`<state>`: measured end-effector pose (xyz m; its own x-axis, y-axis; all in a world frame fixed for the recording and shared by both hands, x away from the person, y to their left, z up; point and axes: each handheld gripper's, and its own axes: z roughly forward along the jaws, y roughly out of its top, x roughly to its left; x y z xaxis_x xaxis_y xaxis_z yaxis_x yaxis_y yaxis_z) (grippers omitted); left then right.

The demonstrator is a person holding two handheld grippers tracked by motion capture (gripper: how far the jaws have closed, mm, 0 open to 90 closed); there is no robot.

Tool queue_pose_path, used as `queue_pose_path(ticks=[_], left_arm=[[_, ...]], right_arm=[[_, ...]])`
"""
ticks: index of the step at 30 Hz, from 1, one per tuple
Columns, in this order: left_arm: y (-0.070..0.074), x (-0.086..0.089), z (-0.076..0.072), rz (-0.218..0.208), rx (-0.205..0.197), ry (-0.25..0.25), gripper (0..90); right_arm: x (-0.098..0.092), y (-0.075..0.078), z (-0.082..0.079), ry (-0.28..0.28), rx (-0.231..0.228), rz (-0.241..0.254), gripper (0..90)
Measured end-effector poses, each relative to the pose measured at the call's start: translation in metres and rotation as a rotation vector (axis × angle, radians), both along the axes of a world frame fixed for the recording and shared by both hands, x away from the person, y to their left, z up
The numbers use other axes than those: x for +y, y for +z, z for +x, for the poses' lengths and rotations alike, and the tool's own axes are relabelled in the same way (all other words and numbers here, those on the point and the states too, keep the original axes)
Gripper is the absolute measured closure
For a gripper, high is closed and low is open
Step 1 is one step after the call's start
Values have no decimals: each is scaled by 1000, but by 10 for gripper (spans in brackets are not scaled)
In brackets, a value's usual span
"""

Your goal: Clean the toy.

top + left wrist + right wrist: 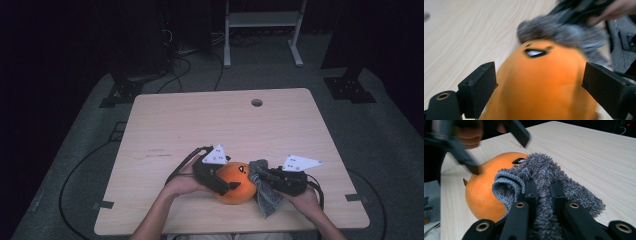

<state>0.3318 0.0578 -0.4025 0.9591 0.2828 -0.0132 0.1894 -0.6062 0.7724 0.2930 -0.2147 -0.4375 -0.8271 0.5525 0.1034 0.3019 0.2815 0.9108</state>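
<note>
An orange plush ball (239,189) with a black-and-white eye lies near the front edge of the wooden table (200,120). My left gripper (540,90) straddles it from the left, its jaws spread wide at the ball's (541,75) two sides, the far jaw standing off the surface. A grey fluffy cloth (544,167) is pinched in my right gripper (544,187), which is shut on it. The cloth (265,197) rests against the ball's right side and droops to the table. The cloth hides part of the ball (484,190).
A round cable hole (256,102) sits near the table's far edge. Cables trail from both grippers over the tabletop. Beyond the table stand a white frame (262,22) and dark stands on the grey floor.
</note>
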Motion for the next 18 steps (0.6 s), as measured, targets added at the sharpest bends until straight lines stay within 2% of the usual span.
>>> queue_pose_path(ticks=[2,3,4,5,6,7,8,10,14,15,18], left_arm=[[-8,-5,8,33,75,5,76],[-8,-5,8,33,75,5,57],[-15,-10,9,65,106,6,57],[-17,-12,9,75,104,4,31],[-19,-14,7,72,97,2,31],[-19,-16,3,72,69,-10,63],[-18,-16,-1,69,51,-15,105],[-16,-16,-7,94,8,-18,226],[-10,-18,-14,103,-20,-2,393],[-6,-19,-17,102,-31,6,417],[-2,-20,-19,91,-77,20,434]], right_arm=[[-3,-1,0,11,4,6,794],[-3,-1,0,11,4,6,794],[-4,-2,0,14,9,3,792],[-5,-3,0,24,11,-4,792],[-6,-3,-1,28,10,-13,791],[-8,-4,-2,28,9,-21,791],[-10,-4,-2,30,17,-11,791],[-15,-4,-4,30,35,10,791],[-23,-2,-7,22,45,37,791],[-28,2,-9,9,29,62,791],[-36,8,-11,-22,7,69,791]])
